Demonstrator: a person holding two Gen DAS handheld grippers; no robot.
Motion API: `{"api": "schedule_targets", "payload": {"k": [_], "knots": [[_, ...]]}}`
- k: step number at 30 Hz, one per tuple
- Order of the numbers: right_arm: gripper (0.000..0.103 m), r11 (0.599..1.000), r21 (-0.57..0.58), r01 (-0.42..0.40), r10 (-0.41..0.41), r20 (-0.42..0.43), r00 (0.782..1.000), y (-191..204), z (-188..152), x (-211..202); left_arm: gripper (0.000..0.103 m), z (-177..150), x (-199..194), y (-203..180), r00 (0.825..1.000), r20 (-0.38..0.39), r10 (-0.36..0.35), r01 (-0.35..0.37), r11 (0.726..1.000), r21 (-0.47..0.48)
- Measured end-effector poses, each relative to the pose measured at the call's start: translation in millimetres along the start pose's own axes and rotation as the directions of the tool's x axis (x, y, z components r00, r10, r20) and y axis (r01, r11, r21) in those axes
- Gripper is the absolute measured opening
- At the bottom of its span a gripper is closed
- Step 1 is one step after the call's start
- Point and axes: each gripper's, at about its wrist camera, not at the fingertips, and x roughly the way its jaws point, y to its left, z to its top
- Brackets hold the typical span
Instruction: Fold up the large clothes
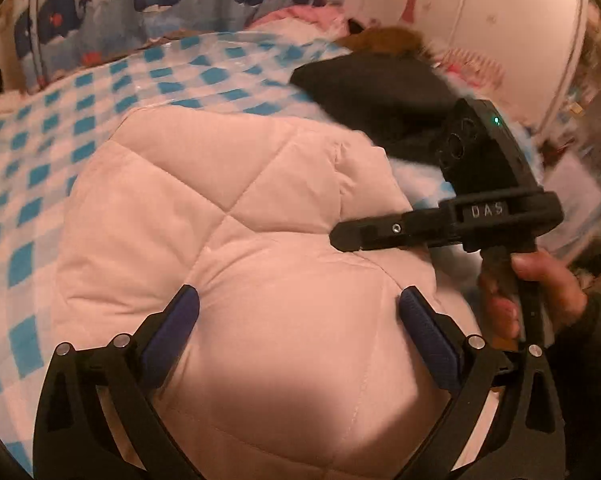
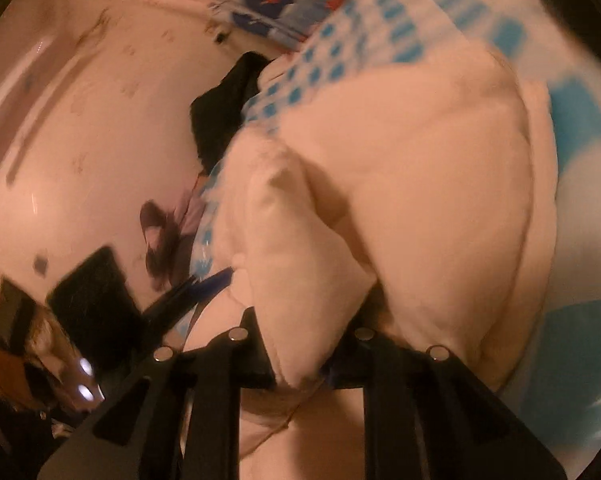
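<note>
A pale pink quilted puffy coat [image 1: 236, 216] lies bunched on a blue-and-white checked sheet [image 1: 40, 152]. My left gripper [image 1: 298, 320] is open, its blue-padded fingers [image 1: 172, 332] spread just above the coat's near part, holding nothing. My right gripper shows in the left wrist view [image 1: 340, 236] at the coat's right edge, held side-on. In the right wrist view my right gripper [image 2: 300, 360] is shut on a thick fold of the coat [image 2: 400, 184]; the fingertips are buried in fabric.
A black garment [image 1: 372, 88] lies behind the coat, with a brown furry item [image 1: 384, 38] beyond it. A whale-print curtain [image 1: 140, 4] hangs at the back. In the right wrist view, dark objects [image 2: 92, 300] sit on the floor to the left.
</note>
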Motion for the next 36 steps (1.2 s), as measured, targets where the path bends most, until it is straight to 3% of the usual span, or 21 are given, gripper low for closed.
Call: {"api": "schedule_targets", "payload": {"k": [1,2,3,5,7,9,11,12,13,14,20,22,24,27,30,32,34,36], "knots": [[0.016,1.0,-0.002,0.003,-0.003,0.006,1.0,1.2,-0.2,-1.3,0.095,3.4,-1.4,0.1,1.0,-0.015,-0.009,0.01,1.0,0.003],[0.016,1.0,-0.012,0.015,-0.015,0.011,1.0,5.4,-1.6,-3.9,0.095,8.1,-10.5,5.9,0.997,-0.026,-0.069,0.068,0.998,-0.016],[0.017,0.999,-0.03,0.038,-0.037,0.018,0.999,12.4,-3.2,-8.5,0.095,10.2,-23.0,14.1,0.991,-0.014,-0.13,0.13,0.99,-0.05],[0.019,0.992,-0.061,0.107,-0.105,0.037,0.994,25.2,-5.4,-16.2,0.095,8.6,-55.7,39.5,0.983,0.043,-0.177,0.181,0.975,-0.126],[0.02,0.973,-0.103,0.208,-0.203,0.055,0.978,39.2,-9.4,-20.0,0.095,0.1,-81.1,72.6,0.989,0.109,-0.1,0.119,0.975,-0.185],[0.02,0.961,-0.106,0.256,-0.249,0.071,0.966,41.6,-11.5,-16.7,0.095,-7.5,-73.2,111.0,0.994,0.074,-0.074,0.092,0.959,-0.269],[0.02,0.967,-0.073,0.242,-0.236,0.086,0.968,31.8,-12.5,-13.1,0.095,-21.0,-44.6,148.8,0.985,0.016,-0.175,0.165,0.894,-0.417],[0.02,0.974,-0.047,0.22,-0.215,0.103,0.971,24.2,-15.2,-12.3,0.095,-29.0,-25.4,159.9,0.959,0.0,-0.285,0.25,0.841,-0.481],[0.02,0.98,-0.027,0.198,-0.194,0.118,0.974,16.0,-19.7,-14.6,0.095,-32.4,-14.1,162.7,0.933,0.008,-0.36,0.315,0.804,-0.505],[0.02,0.986,0.004,0.169,-0.168,0.141,0.976,7.3,-24.3,-14.9,0.095,-34.2,-5.6,159.7,0.919,0.022,-0.394,0.349,0.785,-0.512],[0.026,0.987,0.081,0.137,-0.152,0.208,0.966,-2.3,-23.1,-1.8,0.095,-6.7,-23.4,123.7,0.916,0.042,-0.4,0.39,0.858,-0.334],[0.033,0.985,0.053,0.166,-0.173,0.184,0.968,13.6,-7.4,19.7,0.095,-5.5,-40.8,120.2,0.92,0.055,-0.387,0.385,0.873,-0.299],[0.037,0.981,0.013,0.193,-0.193,0.123,0.973,33.9,14.5,57.0,0.095,-5.4,-56.6,141.6,0.93,0.084,-0.357,0.365,0.877,-0.313],[0.037,0.988,-0.042,0.15,-0.149,0.007,0.989,62.4,44.1,142.1,0.095,-19.3,-83.8,201.4,0.944,0.129,-0.304,0.33,0.855,-0.399],[0.037,0.992,-0.102,0.08,-0.089,-0.09,0.992,93.8,66.0,239.5,0.095,-49.6,-123.4,272.2,0.969,0.16,-0.191,0.245,0.837,-0.488],[0.035,0.994,-0.103,0.039,-0.054,-0.142,0.988,103.6,73.3,289.4,0.096,-74.9,-144.6,320.2,0.982,0.144,-0.12,0.182,0.804,-0.566],[0.035,0.992,-0.129,0.018,-0.042,-0.185,0.982,114.5,80.1,328.4,0.095,-104.2,-165.0,365.7,0.992,0.118,-0.043,0.113,0.72,-0.685],[0.035,0.991,-0.131,0.008,-0.034,-0.2,0.979,117.8,83.3,337.5,0.095,-122.6,-194.6,384.4,0.985,0.151,0.084,0.052,0.687,-0.725]]}}
